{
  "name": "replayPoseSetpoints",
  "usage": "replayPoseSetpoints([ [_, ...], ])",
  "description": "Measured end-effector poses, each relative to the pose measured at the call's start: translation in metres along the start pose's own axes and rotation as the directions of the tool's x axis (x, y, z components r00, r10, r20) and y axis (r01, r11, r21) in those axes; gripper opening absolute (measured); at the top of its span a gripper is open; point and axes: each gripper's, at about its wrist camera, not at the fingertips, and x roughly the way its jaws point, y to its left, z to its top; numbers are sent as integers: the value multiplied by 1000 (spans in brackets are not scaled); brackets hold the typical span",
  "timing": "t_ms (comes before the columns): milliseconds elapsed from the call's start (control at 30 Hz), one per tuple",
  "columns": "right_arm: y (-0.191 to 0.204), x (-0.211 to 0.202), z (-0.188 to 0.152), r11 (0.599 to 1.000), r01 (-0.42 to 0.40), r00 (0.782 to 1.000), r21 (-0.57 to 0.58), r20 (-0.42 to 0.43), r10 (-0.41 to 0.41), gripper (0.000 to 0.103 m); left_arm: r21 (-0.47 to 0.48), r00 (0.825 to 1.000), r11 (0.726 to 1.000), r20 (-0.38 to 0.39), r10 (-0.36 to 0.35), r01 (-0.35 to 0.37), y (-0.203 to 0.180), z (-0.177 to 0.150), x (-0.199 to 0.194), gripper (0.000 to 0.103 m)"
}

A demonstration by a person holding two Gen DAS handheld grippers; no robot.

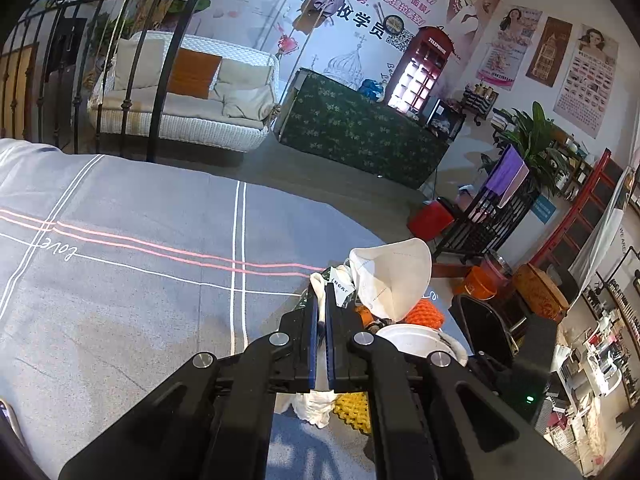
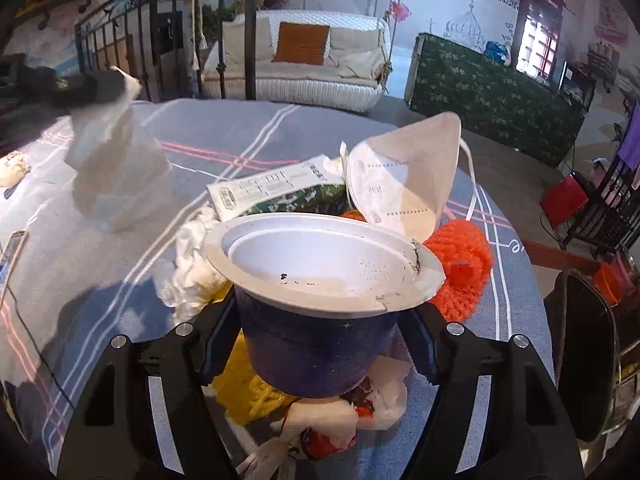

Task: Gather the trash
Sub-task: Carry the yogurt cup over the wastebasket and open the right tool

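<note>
White wicker sofa (image 1: 180, 92), green floral counter (image 1: 360, 136), red phone-booth cabinet (image 1: 420, 72), postered walls.

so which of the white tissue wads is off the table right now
The one pinched in the left gripper: that hanging tissue dangles above the cloth. The crumpled tissue beside the purple cup lies in the pile; another small wad rests far left.

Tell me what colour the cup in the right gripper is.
Dark blue cup with a white rim, clearest in the right wrist view.
</note>
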Motion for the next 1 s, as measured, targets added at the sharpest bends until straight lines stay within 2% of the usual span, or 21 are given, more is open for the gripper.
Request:
replayPoseSetpoints([
  [200, -2, -21, -13, 1000, -6, 999, 5, 32, 6, 71, 5, 1000, 1000, 2, -16, 16, -4, 1, -3, 4],
  [300, -6, -35, -20, 1000, -4, 997, 25, 82, 2, 71, 15, 1000, 1000, 3, -25, 25, -7, 2, -4, 4],
  [500, -13, -63, -38, 997, 70, 984, 36, 164, -75, 71, 47, 998, 997, -3, -56, 56, -25, -1, -3, 4],
  [800, -52, -87, -58, 982, 148, 969, 119, 182, -168, 71, 115, 989, 983, -51, -136, 141, -71, -7, 16, 4],
  [1000, -92, -97, -71, 957, 205, 957, 205, 165, -240, 71, 166, 973, 961, -99, -208, 222, -108, -11, 33, 4],
])
